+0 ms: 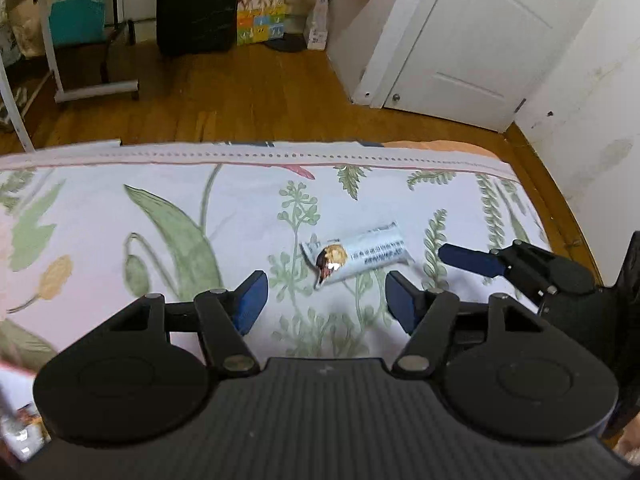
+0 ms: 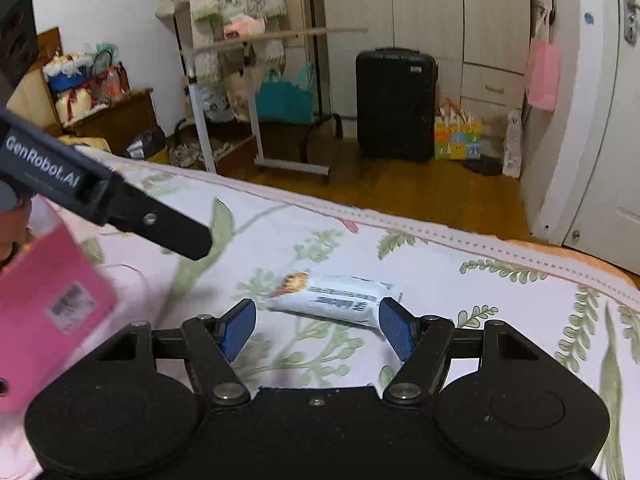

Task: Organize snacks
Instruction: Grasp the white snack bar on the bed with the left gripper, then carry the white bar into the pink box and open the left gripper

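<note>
Snack bar, white wrapper with a nut picture at one end: lies flat on the floral bedsheet, centre of the left wrist view, just beyond the fingertips. Left gripper: jaws spread wide, holding nothing. Right gripper: jaws likewise wide apart and empty, the bar lying between and just past its blue pads. Pink box: left edge of the right wrist view, blurred. Black suitcase: upper centre, standing on the wooden floor.
</note>
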Motion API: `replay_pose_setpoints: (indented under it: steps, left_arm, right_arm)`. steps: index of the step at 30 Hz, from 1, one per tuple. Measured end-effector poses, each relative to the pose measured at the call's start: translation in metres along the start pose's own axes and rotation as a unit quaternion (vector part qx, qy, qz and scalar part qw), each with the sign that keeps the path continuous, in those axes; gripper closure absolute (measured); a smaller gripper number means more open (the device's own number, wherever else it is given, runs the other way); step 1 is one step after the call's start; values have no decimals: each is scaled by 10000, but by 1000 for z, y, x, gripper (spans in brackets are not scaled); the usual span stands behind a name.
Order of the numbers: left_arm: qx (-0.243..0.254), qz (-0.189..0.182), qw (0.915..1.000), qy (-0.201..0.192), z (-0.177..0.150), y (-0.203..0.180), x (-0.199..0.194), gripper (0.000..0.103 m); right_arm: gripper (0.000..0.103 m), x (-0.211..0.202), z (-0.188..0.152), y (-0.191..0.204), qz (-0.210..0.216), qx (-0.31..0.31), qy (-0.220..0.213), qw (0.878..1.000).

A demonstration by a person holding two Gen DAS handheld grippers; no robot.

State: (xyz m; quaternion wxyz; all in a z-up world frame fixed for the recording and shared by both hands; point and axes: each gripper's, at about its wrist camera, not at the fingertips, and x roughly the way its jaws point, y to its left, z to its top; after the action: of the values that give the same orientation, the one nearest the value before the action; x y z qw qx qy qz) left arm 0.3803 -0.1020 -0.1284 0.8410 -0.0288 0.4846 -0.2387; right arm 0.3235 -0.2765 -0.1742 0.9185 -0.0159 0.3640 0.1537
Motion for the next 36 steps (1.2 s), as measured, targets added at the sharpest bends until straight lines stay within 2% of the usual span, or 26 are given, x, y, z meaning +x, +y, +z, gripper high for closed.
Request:
replay_pose_setpoints:
  steps: [3, 6, 10, 13, 15, 17, 23, 25, 28, 33, 36]
  left_arm:
    - [-387, -70, 9991, 130, 4, 6, 28, 39]
    - [-798, -36, 9965, 247, 3, 12, 57, 39]
    - [-1160, -10, 9931, 152, 1, 20, 81, 39]
    - [-1354, -251, 9904, 109, 1, 26, 90, 39]
    - [-1319, -451, 9902, 65, 2, 24, 91, 39]
    - [-1363, -658, 9882, 223, 2, 22, 92, 41]
    - [-1122, -528, 9917, 351, -4, 9, 87, 41]
    - [-1138, -568, 9909, 450, -8, 7, 83, 41]
    - [-899, -730, 9904, 752, -14, 1, 78, 41]
    - [-353, -429, 9954, 784, -32, -16, 57, 41]
    - [-116, -397, 9961, 774, -43, -23, 39, 41]
  right_arm:
    - [30, 17, -1, -7, -168, -28, 42, 9998]
    - [30, 34, -3, -14, -113, 32, 245, 9996]
    - [29, 44, -8, -15, -9, -66, 382, 9992]
    - [20, 46, -10, -12, 53, -114, 350, 9993]
    - [19, 47, -10, -9, 55, -182, 333, 9993]
    - [18, 48, -10, -5, 67, -155, 366, 9992]
    - [17, 44, -10, 3, 100, 268, 402, 9988]
    - [17, 40, -13, 6, 95, 311, 448, 9985]
    - [12, 33, -20, 15, -33, 453, 622, 9970]
    - [10, 12, -38, 36, 2, 860, 630, 9943]
    - [10, 0, -46, 51, -65, 954, 701, 9929]
